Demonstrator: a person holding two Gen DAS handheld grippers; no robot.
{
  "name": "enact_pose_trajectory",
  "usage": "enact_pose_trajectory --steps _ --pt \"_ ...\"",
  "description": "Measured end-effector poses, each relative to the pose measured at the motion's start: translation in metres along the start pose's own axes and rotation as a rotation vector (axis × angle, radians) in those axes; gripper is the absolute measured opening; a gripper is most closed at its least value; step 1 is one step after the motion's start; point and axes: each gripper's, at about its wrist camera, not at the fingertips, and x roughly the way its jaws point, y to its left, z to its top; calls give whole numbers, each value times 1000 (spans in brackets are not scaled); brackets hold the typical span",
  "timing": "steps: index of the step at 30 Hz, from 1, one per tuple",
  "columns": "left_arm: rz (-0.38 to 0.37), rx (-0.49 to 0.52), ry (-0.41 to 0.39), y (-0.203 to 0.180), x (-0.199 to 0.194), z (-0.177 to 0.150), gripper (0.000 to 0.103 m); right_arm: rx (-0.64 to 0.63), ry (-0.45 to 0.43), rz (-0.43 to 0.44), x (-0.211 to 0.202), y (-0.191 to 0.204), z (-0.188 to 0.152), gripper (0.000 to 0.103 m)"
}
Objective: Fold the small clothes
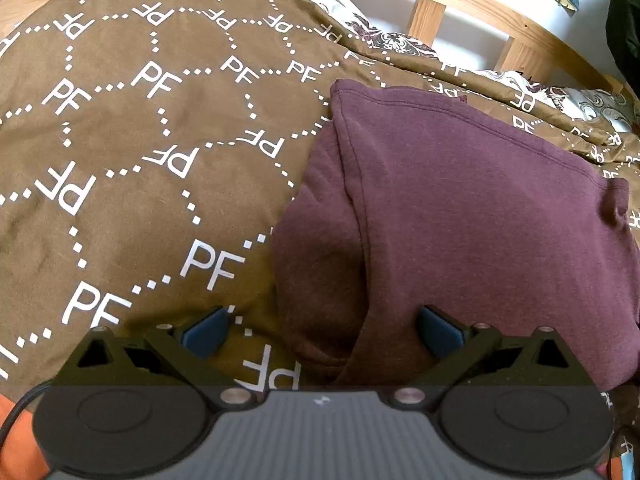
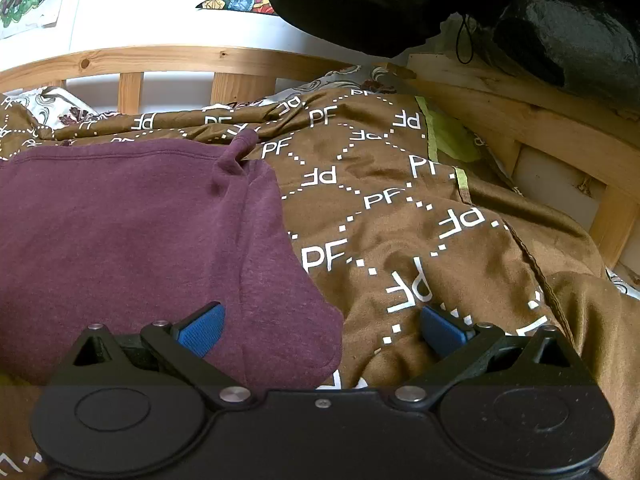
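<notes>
Between both spread grippers' fingers, the maroon garment (image 1: 460, 208) lies folded.

Garment (image 1: 460, 208) is plain dark purple-maroon, w/ no print. Bed cover (image 1: 140, 128) is brown w/ white "PF" letters and white dotted lines making diamonds; one edge shows yellow-green lining (image 2: 448, 136). Sheet (image 1: 384, 36) under it is white w/ dark floral pattern. Bed frame (image 2: 168, 56) is light wood. Both grippers are black w/ blue pads (image 2: 202, 330).
</notes>
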Motion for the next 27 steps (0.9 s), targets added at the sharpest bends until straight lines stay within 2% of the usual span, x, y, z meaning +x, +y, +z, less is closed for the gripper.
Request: enact_pose_trajectory --steps 13,23,27 --pt "-4 3 -3 2 1 0 102 4 -9 -3 -2 0 1 102" --pt "-11 12 -13 3 1 -2 103 -6 -100 -55 -18 6 8 102" --pt "-13 14 -16 3 0 -3 103 -37 -177 -73 -30 11 12 102"
